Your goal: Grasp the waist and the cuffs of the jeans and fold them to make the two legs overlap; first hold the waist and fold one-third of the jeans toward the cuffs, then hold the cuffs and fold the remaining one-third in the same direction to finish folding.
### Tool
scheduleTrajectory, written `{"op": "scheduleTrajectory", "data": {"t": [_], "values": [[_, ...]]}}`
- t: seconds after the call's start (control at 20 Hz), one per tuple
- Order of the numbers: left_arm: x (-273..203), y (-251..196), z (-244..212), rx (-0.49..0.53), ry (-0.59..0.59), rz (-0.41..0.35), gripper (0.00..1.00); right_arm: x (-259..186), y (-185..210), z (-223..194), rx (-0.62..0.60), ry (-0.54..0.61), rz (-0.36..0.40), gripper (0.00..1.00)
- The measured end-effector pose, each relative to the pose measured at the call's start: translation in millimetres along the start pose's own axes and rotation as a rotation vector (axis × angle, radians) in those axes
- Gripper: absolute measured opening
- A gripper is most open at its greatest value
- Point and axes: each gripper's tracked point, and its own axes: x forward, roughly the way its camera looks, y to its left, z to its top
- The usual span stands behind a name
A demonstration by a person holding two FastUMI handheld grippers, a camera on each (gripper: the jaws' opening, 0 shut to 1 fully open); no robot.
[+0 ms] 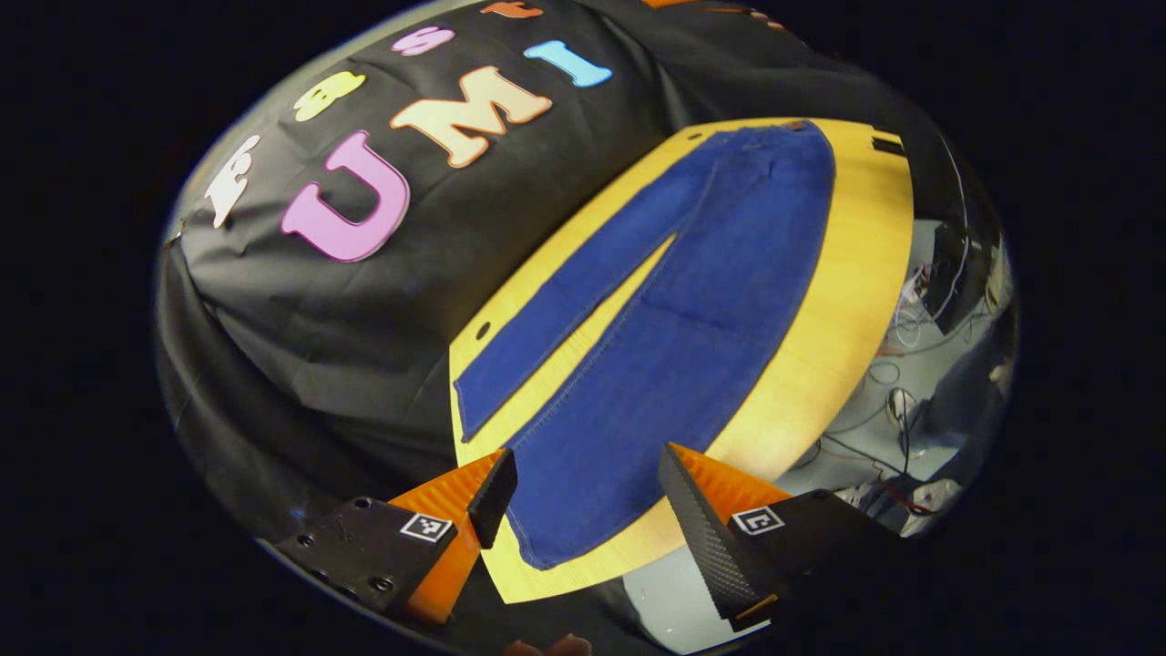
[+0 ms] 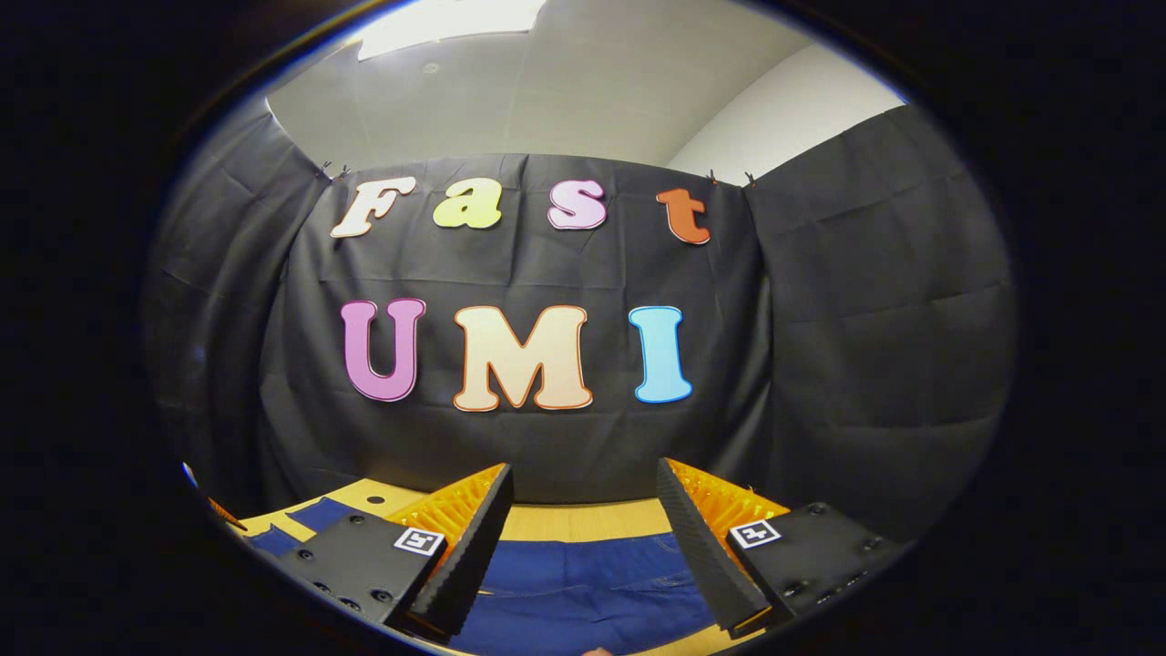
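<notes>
Jeans (image 1: 656,337) flat on surface (image 1: 847,301), legs spread, ahead of our left tongs (image 1: 588,497); right tongs (image 2: 583,519) above denim. Both tongs wide open, empty. Cloth soft, heavy; we pinch waist edge and cuff hem.

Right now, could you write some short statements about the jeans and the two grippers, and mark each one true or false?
1. The jeans lie flat and unfolded on the wooden table. True.
2. The two legs already overlap. False: they lie apart, with bare table between them.
3. The left gripper is open above one cuff. True.
4. The right gripper is shut on the denim. False: its jaws stand open, with the jeans below them.
5. The jeans are red. False: they are blue.
</notes>
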Motion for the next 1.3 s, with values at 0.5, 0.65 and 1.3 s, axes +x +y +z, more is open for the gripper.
{"op": "scheduleTrajectory", "data": {"t": [0.5, 0.65, 1.3], "values": [[41, -33, -51, 0.212, 0.146, -0.141, 0.96, -11, -20, -9, -0.048, 0.033, -0.054, 1.00], [51, -36, -42, 0.235, 0.135, -0.178, 0.93, -13, -32, -8, -0.065, 0.037, -0.082, 0.99], [93, -37, -31, 0.324, 0.115, -0.317, 0.43, -22, -57, -33, -0.137, 0.101, -0.132, 1.00]]}}
